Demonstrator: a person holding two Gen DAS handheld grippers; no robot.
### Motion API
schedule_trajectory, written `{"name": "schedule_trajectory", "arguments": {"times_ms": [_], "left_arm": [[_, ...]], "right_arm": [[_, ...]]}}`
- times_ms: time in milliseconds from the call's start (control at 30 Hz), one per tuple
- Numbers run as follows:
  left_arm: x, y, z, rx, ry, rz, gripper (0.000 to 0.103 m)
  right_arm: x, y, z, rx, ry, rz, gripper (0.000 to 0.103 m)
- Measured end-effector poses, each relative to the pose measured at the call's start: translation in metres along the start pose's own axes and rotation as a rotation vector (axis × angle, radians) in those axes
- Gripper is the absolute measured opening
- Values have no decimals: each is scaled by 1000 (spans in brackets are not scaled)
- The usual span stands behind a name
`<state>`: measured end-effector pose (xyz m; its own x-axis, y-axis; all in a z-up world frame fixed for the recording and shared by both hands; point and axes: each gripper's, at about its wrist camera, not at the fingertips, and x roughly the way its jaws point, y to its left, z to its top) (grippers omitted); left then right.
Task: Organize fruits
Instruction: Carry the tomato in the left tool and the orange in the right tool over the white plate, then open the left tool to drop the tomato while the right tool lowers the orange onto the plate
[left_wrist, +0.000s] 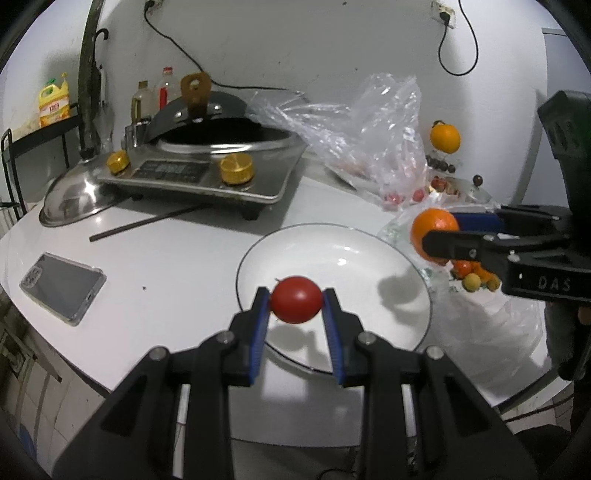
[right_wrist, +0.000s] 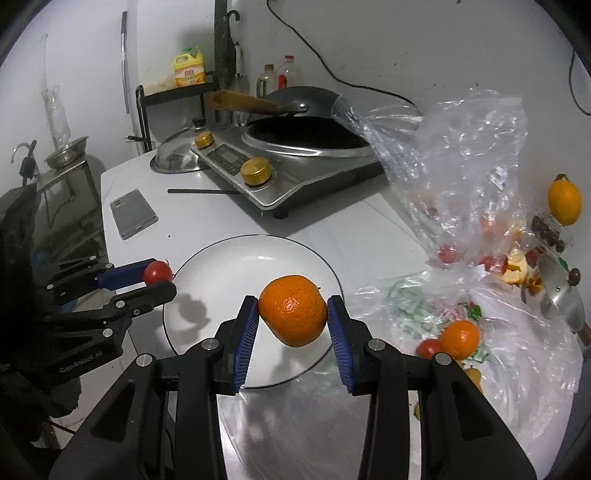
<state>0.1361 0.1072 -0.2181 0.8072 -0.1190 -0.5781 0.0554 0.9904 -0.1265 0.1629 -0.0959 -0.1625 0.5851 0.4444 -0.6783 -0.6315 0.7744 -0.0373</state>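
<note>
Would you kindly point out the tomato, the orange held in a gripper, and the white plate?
tomato (left_wrist: 296, 304), left wrist view, middle of its red skin.
orange (right_wrist: 293, 310), right wrist view, centre of its peel.
white plate (left_wrist: 332, 254), left wrist view, bare inner surface.

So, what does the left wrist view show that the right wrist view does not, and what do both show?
Only the left wrist view: the left gripper from behind, its fingers shut on the red tomato, and small yellow fruits.

Only the right wrist view: the right gripper from behind, shut on the orange, a sink tap, a metal bowl, and a second orange on the plastic bag.

Both: the white plate, both held fruits above it, the phone and the cooker.
</note>
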Motion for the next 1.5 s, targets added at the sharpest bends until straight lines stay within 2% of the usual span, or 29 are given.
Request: {"name": "schedule_trajectory", "arguments": {"times_ms": [633,967,1233,1400,1433,1500], "left_arm": [[43,3,2,46,82,49,30],[48,5,5,37,100,41,31],[44,7,10,22,97,33,36],[29,18,15,-7,58,34,38],[25,21,16,-13,49,39,39],[20,28,15,-27,42,48,48]], "right_arm": [[42,-4,5,17,45,48,41],[60,-3,15,14,45,78,41],[73,5,24,-9,54,90,41],[83,13,33,-24,56,91,41],[85,16,35,-27,57,96,41],[90,21,37,-31,60,102,41]]}}
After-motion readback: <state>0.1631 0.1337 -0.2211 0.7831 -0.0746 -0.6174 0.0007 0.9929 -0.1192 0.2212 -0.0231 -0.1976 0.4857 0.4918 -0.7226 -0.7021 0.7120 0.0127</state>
